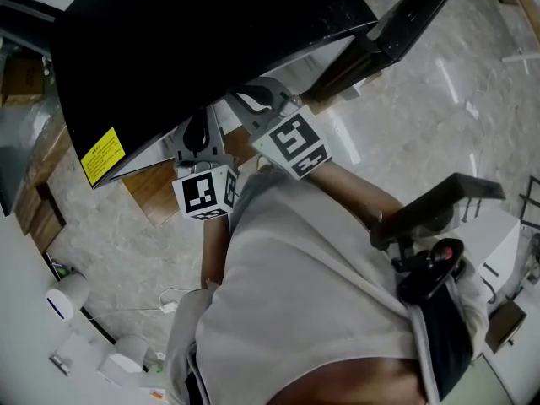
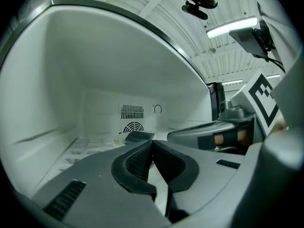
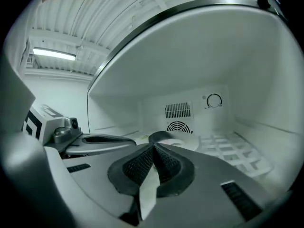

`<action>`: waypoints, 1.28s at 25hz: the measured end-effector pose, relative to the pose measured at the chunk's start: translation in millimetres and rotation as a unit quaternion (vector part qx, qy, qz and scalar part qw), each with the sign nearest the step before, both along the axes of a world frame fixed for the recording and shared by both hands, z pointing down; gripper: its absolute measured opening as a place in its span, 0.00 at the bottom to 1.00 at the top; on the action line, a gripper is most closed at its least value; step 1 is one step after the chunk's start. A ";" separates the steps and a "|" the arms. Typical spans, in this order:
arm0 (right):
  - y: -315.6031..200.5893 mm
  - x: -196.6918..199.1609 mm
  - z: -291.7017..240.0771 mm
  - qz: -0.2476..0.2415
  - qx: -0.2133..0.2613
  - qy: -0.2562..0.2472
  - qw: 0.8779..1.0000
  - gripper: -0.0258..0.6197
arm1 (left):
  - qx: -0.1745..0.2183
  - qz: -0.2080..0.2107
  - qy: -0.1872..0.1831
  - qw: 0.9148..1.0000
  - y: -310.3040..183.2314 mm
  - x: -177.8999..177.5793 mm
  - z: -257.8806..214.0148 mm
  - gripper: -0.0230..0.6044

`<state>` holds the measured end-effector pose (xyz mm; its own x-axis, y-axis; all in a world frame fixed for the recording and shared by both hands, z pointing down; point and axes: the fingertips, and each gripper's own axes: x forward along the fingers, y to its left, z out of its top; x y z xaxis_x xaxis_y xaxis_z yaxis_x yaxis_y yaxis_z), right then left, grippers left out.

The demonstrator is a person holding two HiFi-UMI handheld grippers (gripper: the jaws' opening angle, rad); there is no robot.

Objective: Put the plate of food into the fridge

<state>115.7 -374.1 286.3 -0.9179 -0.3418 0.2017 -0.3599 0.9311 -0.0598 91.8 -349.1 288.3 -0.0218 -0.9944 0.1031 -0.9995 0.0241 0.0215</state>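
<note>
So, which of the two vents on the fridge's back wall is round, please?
The lower vent, directly beneath the rectangular slatted vent.

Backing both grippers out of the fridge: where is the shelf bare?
Bare wire shelf right of the plate, up to the right wall; bare also along the left wall. Crowded in the middle: plate, left gripper and right gripper side by side.
</note>
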 end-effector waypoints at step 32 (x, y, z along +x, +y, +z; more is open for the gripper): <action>42.5 124.0 35.2 -0.019 -0.001 0.000 1.000 0.07 | -0.013 -0.036 0.047 0.998 32.6 113.8 29.9 0.07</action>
